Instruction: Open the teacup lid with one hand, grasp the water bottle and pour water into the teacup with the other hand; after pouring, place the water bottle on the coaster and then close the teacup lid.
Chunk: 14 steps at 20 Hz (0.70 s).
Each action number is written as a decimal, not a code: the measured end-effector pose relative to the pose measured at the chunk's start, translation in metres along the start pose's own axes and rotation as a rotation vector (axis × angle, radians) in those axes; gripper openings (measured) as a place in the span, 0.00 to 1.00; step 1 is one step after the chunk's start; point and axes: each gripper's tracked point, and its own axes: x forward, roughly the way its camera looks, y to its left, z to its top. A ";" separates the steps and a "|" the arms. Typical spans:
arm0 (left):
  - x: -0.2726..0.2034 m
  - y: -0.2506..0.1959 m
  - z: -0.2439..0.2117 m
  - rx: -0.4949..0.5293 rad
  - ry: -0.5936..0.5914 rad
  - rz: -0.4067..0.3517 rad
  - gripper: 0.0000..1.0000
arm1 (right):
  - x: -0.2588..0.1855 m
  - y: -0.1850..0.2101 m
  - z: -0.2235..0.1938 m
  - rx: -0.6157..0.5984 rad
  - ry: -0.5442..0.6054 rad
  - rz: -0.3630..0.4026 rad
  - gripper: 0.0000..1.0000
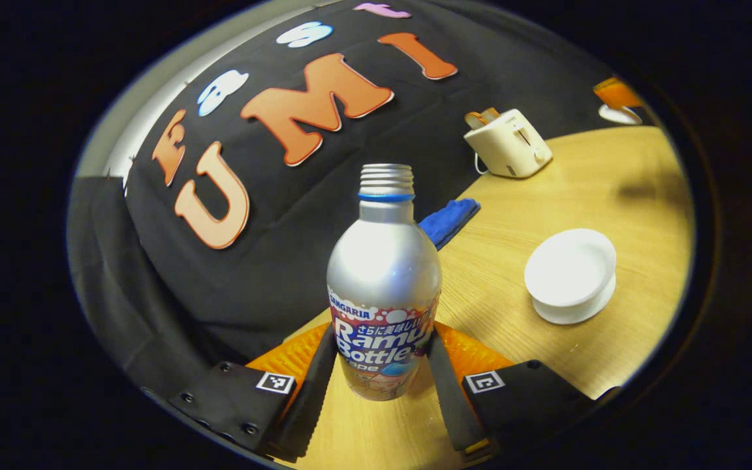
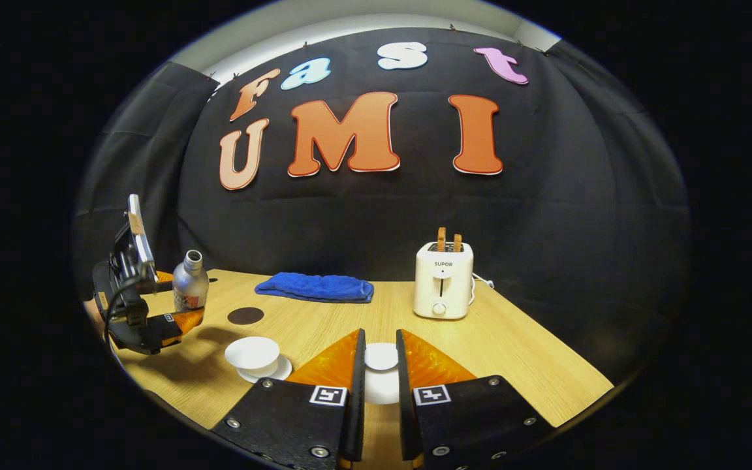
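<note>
Uncapped silver water bottle (image 1: 384, 281) upright; lidless white teacup (image 1: 570, 274) on saucer.

Landmark: toaster (image 2: 442, 282). Bare table (image 2: 532, 352) right of toaster, open passage. Left of toaster: blue cloth (image 2: 315, 288) against wall, low. Farther left: dark coaster (image 2: 245, 316), white teacup (image 2: 253, 356), then water bottle (image 2: 190, 283) held in left gripper (image 2: 183, 313), blocking that side.

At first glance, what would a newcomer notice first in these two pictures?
The silver metal bottle without a cap stands out first, held between the left gripper fingers above the wooden table. Next comes the white teacup lid, clamped in the right gripper over the table's near middle. Behind stands a cream toaster holding two slices.
</note>
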 end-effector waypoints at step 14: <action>0.010 0.004 -0.011 0.651 0.015 -0.017 0.80 | -0.021 -0.030 -0.004 0.018 -0.014 -0.034 0.23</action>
